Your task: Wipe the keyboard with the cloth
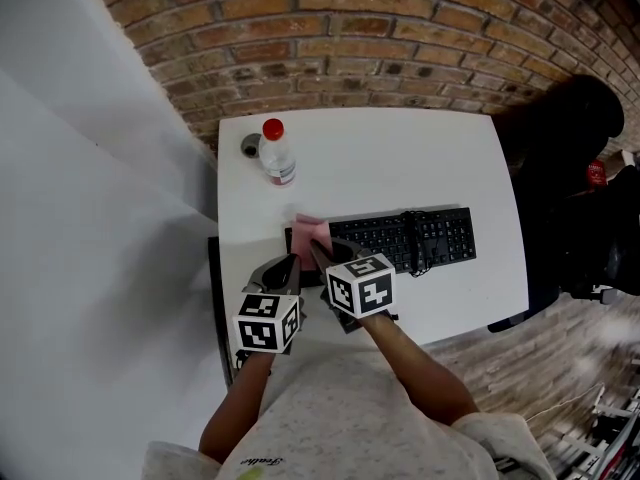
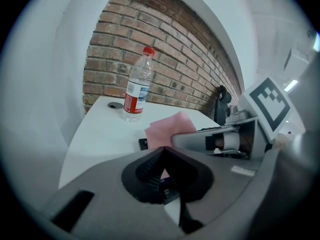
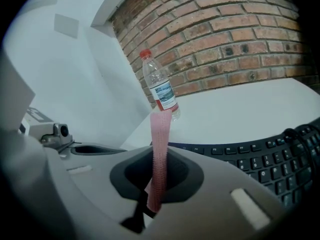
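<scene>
- Nearest, the left hand-held gripper (image 1: 288, 268) sits at the front left of the table (image 1: 400, 158); its 2 jaws are together with nothing between them.
- Just beside it, the right hand-held gripper (image 1: 322, 251) has its 2 jaws clamped on the pink cloth (image 1: 312, 233).
- The cloth stands edge-on between those jaws and rises past their tips, at the left end of the black keyboard (image 1: 420, 236).
- The keyboard lies across the middle of the table, with a dark cable draped over its right half.
- Farther back, 1 clear bottle (image 1: 277, 155) with a red cap stands upright near the rear left corner.
- A brick wall (image 1: 350, 28) lies behind the table.
</scene>
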`<state>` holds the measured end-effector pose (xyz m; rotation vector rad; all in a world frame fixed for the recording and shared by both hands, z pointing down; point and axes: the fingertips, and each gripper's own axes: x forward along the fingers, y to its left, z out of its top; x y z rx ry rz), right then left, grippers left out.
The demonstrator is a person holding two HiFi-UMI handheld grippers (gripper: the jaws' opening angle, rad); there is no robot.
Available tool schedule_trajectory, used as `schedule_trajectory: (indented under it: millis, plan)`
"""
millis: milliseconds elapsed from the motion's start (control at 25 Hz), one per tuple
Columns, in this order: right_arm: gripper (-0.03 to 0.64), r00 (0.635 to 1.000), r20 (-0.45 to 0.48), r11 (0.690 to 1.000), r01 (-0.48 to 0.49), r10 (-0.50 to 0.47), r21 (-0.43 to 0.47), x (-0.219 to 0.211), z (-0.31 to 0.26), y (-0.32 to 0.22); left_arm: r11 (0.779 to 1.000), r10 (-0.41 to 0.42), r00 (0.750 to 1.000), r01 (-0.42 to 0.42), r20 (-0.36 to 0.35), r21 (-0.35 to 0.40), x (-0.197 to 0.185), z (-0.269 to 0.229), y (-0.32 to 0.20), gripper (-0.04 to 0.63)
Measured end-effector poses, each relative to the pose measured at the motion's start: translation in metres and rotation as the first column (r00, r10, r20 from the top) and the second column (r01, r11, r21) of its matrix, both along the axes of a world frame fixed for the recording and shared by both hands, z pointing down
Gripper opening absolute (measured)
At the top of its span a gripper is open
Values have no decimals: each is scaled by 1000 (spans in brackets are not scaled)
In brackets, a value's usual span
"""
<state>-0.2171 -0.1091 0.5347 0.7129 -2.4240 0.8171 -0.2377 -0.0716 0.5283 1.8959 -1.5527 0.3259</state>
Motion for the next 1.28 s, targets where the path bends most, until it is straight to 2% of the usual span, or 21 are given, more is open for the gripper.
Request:
schedule_trajectory:
  millis: [640, 1280]
  plan:
    - [24, 999, -11, 999, -33, 33, 21, 78, -5, -29, 1000, -14, 999, 14, 29, -1, 59, -5, -20, -5]
    - [23, 996, -21, 995, -86, 87, 41, 138, -11, -57, 1000, 14, 999, -14, 32, -8, 105, -5, -37, -5]
